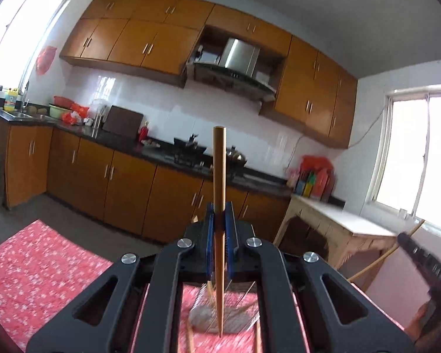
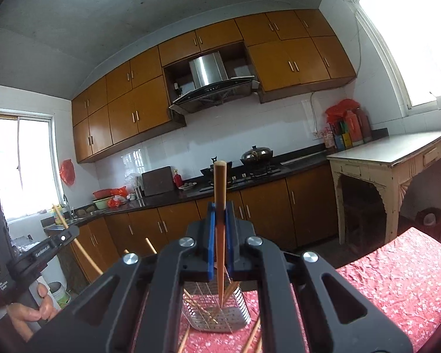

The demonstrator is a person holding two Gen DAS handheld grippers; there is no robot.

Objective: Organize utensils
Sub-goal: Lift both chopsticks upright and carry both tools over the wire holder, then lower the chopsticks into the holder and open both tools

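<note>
My left gripper (image 1: pixel 219 220) is shut on a wooden chopstick (image 1: pixel 219 176) held upright, its thin tip pointing down over a blurred metal utensil holder (image 1: pixel 220 320). My right gripper (image 2: pixel 219 220) is shut on another wooden chopstick (image 2: pixel 220 194), tip down over the perforated metal utensil holder (image 2: pixel 220 317), which holds several chopsticks. Loose chopsticks (image 2: pixel 254 338) lie on the red cloth beside the holder. The left gripper (image 2: pixel 29 253) also shows at the left edge of the right wrist view, with its chopstick (image 2: pixel 73 238).
A red floral tablecloth (image 2: pixel 397 279) covers the table under both grippers. Kitchen cabinets and a dark counter with a stove (image 2: pixel 250 170) stand behind. A cream side table (image 2: pixel 391 158) stands at the right near a window.
</note>
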